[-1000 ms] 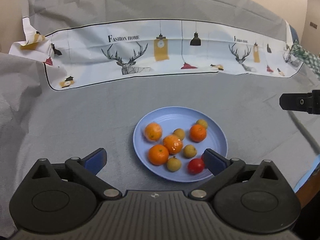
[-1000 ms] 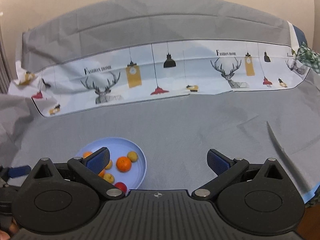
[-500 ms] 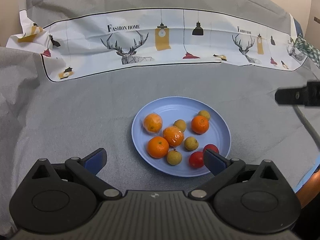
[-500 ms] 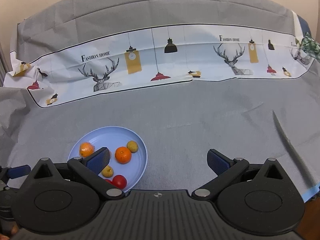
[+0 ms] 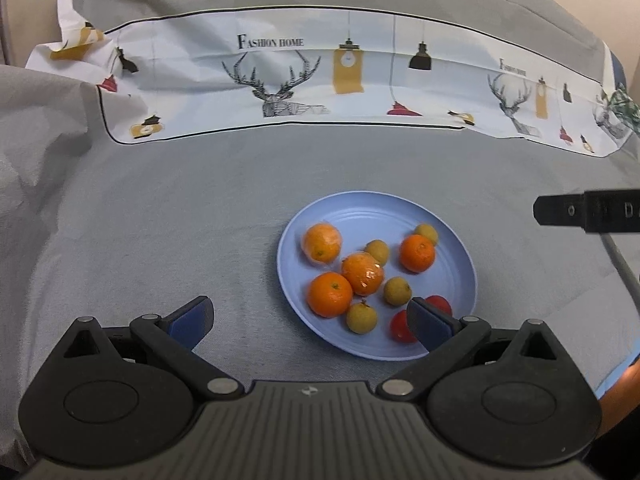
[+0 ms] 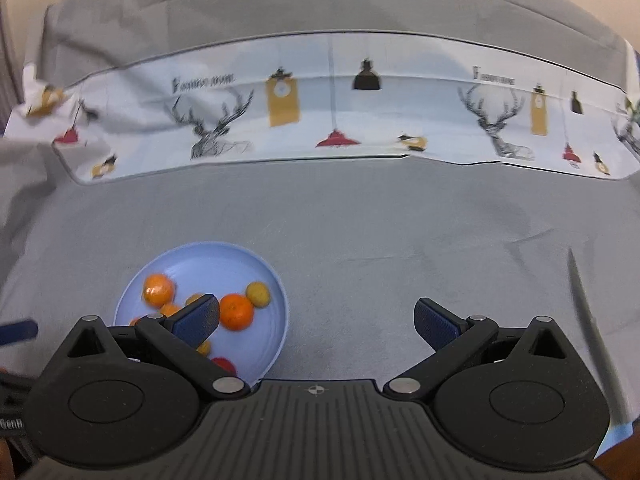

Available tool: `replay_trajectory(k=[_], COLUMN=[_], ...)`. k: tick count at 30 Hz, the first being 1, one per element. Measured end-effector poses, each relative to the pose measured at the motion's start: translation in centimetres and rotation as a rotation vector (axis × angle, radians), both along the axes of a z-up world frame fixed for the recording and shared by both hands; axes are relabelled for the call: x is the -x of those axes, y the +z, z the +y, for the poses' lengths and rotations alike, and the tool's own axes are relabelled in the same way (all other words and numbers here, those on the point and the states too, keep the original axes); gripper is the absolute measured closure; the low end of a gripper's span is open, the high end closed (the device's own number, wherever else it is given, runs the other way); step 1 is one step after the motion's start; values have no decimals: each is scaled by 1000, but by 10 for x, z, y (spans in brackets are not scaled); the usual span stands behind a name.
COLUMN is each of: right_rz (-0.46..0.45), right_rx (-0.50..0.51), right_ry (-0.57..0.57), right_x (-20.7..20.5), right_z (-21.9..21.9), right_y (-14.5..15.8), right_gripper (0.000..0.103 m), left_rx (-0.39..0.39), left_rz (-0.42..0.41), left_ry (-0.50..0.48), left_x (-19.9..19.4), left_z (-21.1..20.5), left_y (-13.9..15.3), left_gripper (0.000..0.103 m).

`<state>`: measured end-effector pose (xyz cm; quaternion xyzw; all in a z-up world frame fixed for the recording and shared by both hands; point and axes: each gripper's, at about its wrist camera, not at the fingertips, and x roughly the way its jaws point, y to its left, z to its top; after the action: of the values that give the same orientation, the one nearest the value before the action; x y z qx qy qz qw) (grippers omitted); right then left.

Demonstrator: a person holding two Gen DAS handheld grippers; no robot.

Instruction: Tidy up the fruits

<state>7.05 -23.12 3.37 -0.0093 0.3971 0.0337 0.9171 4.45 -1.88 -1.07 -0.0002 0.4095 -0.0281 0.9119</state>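
Observation:
A light blue plate (image 5: 360, 208) lies on the grey cloth and holds several oranges (image 5: 329, 294), several small yellow-brown fruits (image 5: 397, 290) and two red fruits (image 5: 400, 326). My left gripper (image 5: 308, 322) is open and empty, just short of the plate's near edge; its right finger hides part of the red fruits. My right gripper (image 6: 316, 318) is open and empty; the plate (image 6: 224, 256) lies to its lower left, partly behind the left finger. The right gripper's body shows in the left wrist view (image 5: 588, 210) at the far right.
A white printed cloth band (image 5: 320, 76) with deer and lamps runs along the back of the table. A grey fold or cord (image 6: 592, 332) runs down the right side. The table's edge (image 5: 616, 376) shows at the lower right.
Both cameras have moved forward and lower, so the plate sits higher and nearer in both views. Both grippers stay open. The fruits have not moved on the plate.

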Motion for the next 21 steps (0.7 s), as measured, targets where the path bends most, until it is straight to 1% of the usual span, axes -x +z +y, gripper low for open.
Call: replay_trajectory(k=[7,10,13,15,18,21], right_rz=[64,81,130,155,163,172], right_rx=[53,24,13,34,76,70], right_ry=[22,0,-33,-5,46,38], right_x=[-9,-11,-17,-18,-16,-17], right_z=[16,14,18,27,38,37], right_y=[-14,-15,-23,-28,-33,-33], right_gripper=[1,1,1,1,1,1], left_rx=[-11,-15,-3,5,5,11], left_rz=[16,28,47,54,64,77], left_ry=[25,20,24,27,28,30], left_x=[-3,-4,-6,-6,-6,-7], left_z=[3,3,5,6,8,10], left_y=[-3,-5,-7,-8,-9,-10], left_gripper=[0,0,0,0,0,0])
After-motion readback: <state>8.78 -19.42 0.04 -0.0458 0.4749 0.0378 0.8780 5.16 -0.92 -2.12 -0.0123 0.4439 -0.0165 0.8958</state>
